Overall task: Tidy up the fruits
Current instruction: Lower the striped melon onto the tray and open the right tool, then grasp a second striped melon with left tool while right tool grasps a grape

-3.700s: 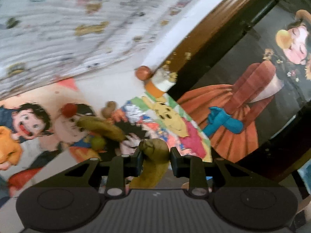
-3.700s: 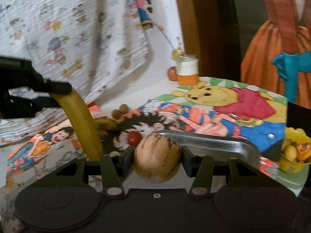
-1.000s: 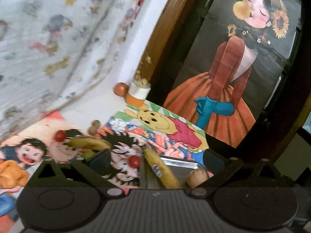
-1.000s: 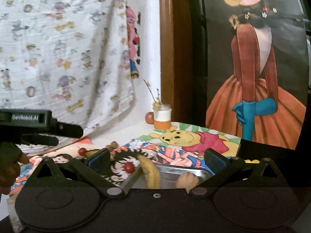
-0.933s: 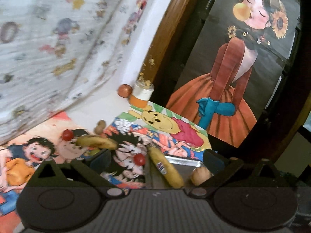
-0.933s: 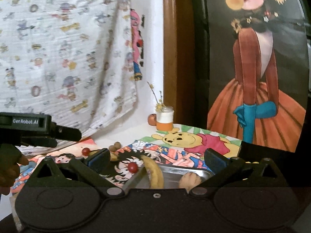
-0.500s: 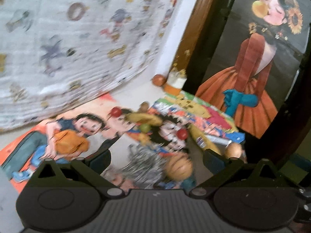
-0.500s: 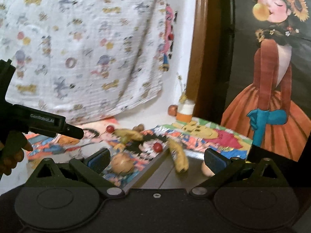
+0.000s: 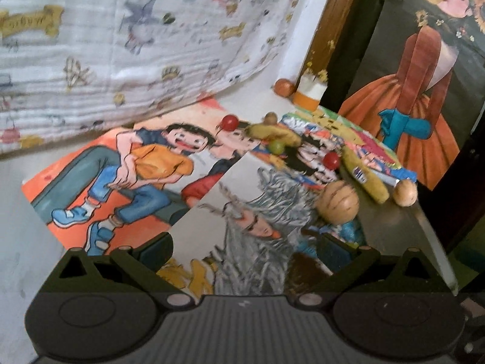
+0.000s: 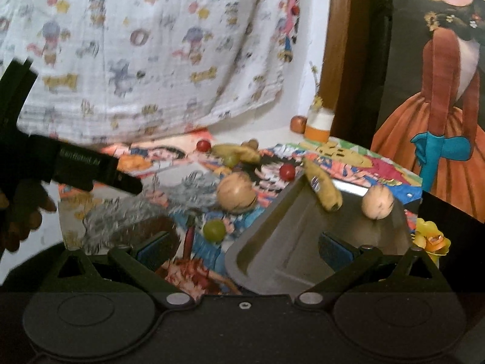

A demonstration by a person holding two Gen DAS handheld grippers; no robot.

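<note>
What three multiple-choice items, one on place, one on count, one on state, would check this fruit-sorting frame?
1. Where does the stickered banana lie?
A. in the metal tray
B. in the orange-and-white jar
C. on the hanging cloth

2. How many small red round fruits show in the right wrist view?
A. none
B. two
C. five

3. How does the right hand-held gripper stand?
A. shut on a banana
B. shut on a grape
C. open, empty

Key: 1 A, it rests against the tray's far edge; 2 B, one near the cloth, one by the tray; 3 C, fingers wide apart with nothing between.
</note>
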